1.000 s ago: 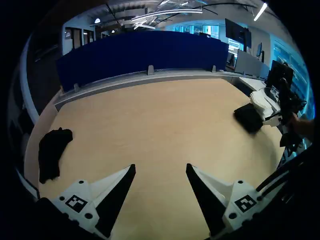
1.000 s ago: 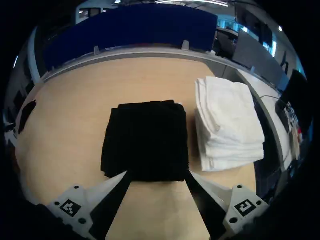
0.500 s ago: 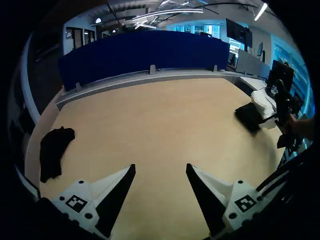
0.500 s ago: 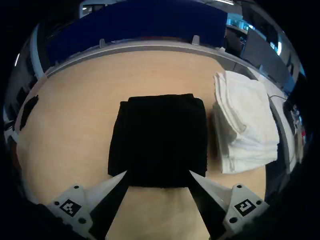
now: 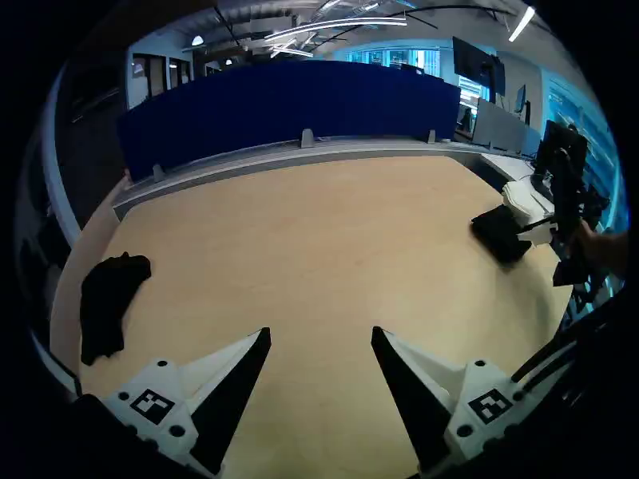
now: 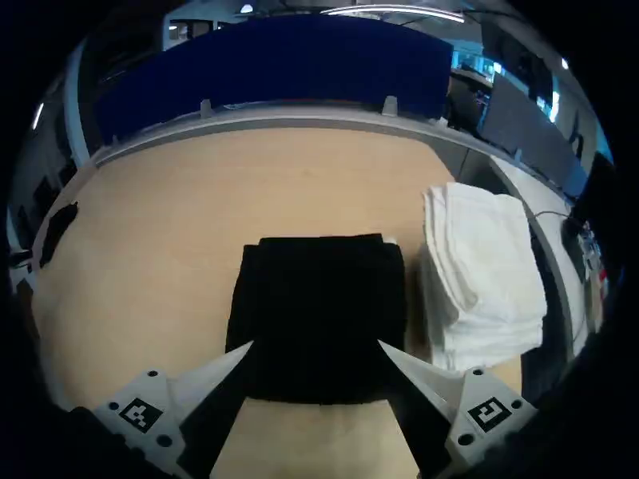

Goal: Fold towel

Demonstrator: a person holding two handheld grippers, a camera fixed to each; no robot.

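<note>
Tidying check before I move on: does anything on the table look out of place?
One black cloth lies crumpled and unfolded near the edge of the table, unlike the folded black towel and white stack.

A light wooden table is seen. A folded black towel is laid flat on it near one end. A stack of folded white towels is set just beside it at the table's edge. A crumpled black cloth is left well apart, near the opposite end.
</note>
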